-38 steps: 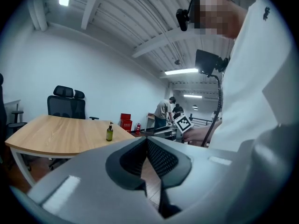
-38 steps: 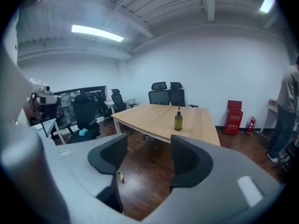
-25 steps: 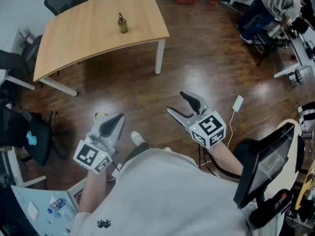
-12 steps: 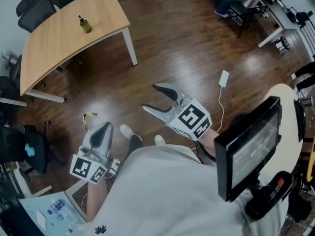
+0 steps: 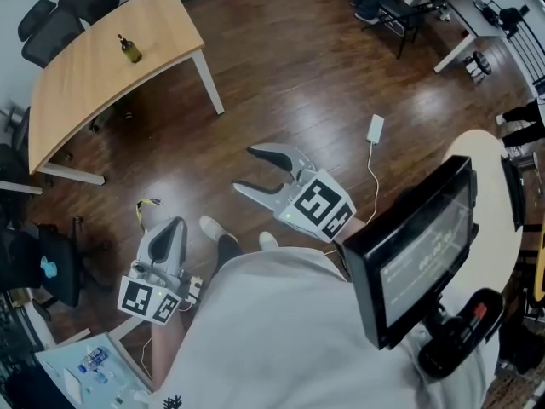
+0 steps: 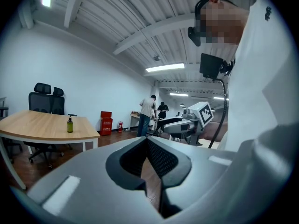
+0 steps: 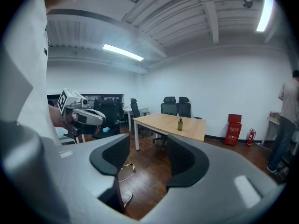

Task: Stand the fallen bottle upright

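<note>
A small green bottle (image 5: 129,49) stands upright on the curved wooden table (image 5: 85,75) at the far upper left of the head view, well away from both grippers. It also shows upright in the left gripper view, bottle (image 6: 69,125), and in the right gripper view, bottle (image 7: 180,123). My left gripper (image 5: 173,227) hangs over the dark wood floor beside my shoes, jaws together and empty. My right gripper (image 5: 245,169) is held out over the floor with its jaws apart and closing, nothing between them. Each gripper sees the other: right gripper (image 6: 180,124), left gripper (image 7: 86,115).
Black office chairs (image 5: 60,11) stand behind the table. A white power adapter (image 5: 375,129) with its cable and a yellow loop (image 5: 146,204) lie on the floor. A monitor on a stand (image 5: 409,254) is close at my right. People work at desks (image 6: 148,113) across the room.
The head view has swung, so the table and bottle now sit further up and left. Both grippers moved across the floor area; the right gripper's jaws have narrowed a little.
</note>
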`<action>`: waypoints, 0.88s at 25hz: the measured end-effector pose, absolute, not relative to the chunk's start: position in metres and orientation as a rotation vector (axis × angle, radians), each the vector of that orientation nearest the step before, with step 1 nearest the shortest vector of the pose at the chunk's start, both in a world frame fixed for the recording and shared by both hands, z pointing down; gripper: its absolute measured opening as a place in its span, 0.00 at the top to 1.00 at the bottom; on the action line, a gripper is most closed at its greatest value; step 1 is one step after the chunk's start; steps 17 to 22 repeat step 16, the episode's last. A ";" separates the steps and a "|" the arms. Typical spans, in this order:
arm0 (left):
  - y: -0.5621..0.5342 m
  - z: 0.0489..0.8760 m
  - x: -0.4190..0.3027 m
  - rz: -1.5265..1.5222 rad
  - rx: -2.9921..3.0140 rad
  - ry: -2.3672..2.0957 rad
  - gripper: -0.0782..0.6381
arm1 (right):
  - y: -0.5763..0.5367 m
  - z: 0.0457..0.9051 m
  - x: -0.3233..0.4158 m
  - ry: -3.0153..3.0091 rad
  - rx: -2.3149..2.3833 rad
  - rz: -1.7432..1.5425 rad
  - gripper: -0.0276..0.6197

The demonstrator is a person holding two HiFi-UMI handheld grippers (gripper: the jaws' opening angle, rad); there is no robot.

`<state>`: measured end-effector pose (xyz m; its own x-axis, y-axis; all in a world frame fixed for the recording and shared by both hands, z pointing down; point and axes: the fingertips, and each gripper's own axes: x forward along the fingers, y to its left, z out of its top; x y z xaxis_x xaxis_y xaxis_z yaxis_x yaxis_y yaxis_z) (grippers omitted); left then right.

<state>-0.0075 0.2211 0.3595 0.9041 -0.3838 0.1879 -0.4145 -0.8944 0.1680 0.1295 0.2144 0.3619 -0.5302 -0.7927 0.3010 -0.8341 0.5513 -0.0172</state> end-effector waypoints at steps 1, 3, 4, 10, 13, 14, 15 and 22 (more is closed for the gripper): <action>0.222 0.360 -0.007 0.225 2.864 -0.606 0.89 | 0.215 0.362 0.130 -2.530 1.360 0.233 0.57; 0.223 0.359 -0.007 0.230 2.865 -0.603 0.89 | 0.217 0.362 0.130 -2.531 1.365 0.237 0.57; 0.223 0.359 -0.007 0.231 2.868 -0.600 0.89 | 0.218 0.362 0.131 -2.530 1.366 0.235 0.57; 0.218 0.359 -0.003 0.222 2.876 -0.573 0.89 | 0.215 0.364 0.135 -2.511 1.392 0.238 0.59; 0.209 0.359 -0.005 0.218 2.877 -0.565 0.89 | 0.207 0.364 0.134 -2.501 1.401 0.239 0.59; 0.205 0.359 -0.007 0.215 2.876 -0.564 0.89 | 0.203 0.364 0.133 -2.497 1.402 0.239 0.59; 0.201 0.359 -0.008 0.212 2.875 -0.563 0.89 | 0.199 0.364 0.132 -2.493 1.403 0.240 0.59; 0.197 0.359 -0.010 0.209 2.873 -0.562 0.89 | 0.195 0.364 0.131 -2.489 1.404 0.241 0.59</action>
